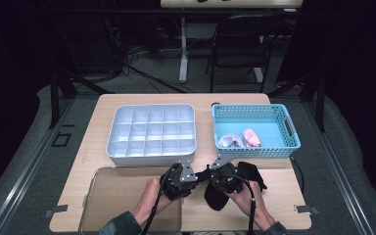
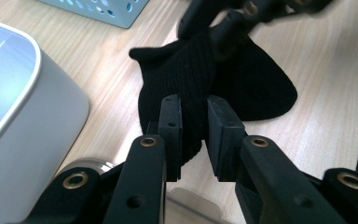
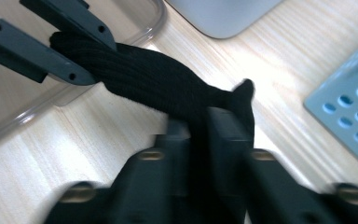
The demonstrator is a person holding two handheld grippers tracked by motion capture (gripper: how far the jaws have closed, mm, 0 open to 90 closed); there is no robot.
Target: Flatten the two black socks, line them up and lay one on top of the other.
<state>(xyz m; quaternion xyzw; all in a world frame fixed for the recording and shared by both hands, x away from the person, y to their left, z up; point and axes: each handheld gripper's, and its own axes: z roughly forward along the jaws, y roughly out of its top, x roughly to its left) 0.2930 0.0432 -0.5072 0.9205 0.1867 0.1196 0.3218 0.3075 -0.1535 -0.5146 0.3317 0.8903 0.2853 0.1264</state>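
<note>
Between tray and basket: left gripper [image 2: 193,121] and right gripper [image 3: 198,128] both clamp black sock [image 2: 191,74]; no legible writing.

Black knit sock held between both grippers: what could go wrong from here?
1. The left gripper pinches only a narrow fold of the black knit sock, so the fabric might slip out under tension.
2. The right gripper grips the other end; pulling apart could stretch the knit.
3. The white compartment tray and blue perforated plastic basket sit close; a swing could bump them.
</note>
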